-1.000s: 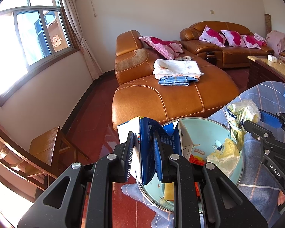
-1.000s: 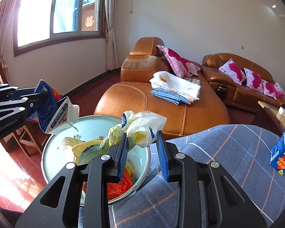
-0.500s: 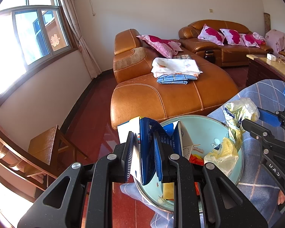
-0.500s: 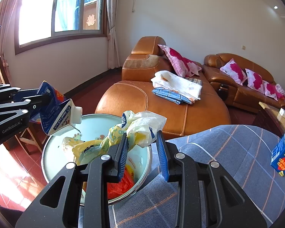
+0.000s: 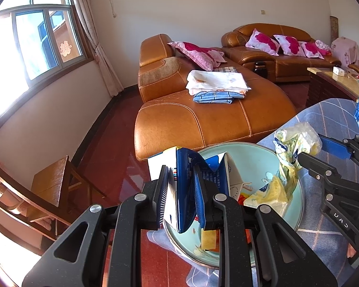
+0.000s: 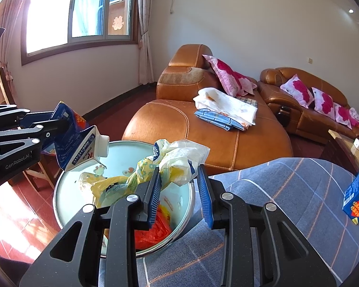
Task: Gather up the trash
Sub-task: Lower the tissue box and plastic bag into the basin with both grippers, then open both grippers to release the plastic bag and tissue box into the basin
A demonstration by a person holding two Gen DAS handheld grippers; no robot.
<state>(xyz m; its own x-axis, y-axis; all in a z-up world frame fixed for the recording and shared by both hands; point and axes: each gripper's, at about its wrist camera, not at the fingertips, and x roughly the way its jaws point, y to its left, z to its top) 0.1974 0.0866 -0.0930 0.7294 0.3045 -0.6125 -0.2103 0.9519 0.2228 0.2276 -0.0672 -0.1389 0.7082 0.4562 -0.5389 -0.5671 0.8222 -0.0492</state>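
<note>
Left gripper (image 5: pixel 180 197), jaws pinching a crushed blue carton (image 6: pixel 77 141), holds it above the pale-green basin (image 6: pixel 122 150) presumably to drop it in, while right gripper (image 6: pixel 179 191), jaws spread, lets the yellow bag (image 6: pixel 170 160) sag over the basin's rim.

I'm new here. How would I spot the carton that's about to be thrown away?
Find the round pale-green basin at the near edge of the blue checked cloth. Above its left rim, the left tool grips a crumpled blue-and-white carton. Unlike the upright carton far right, it is squashed and tilted.
</note>
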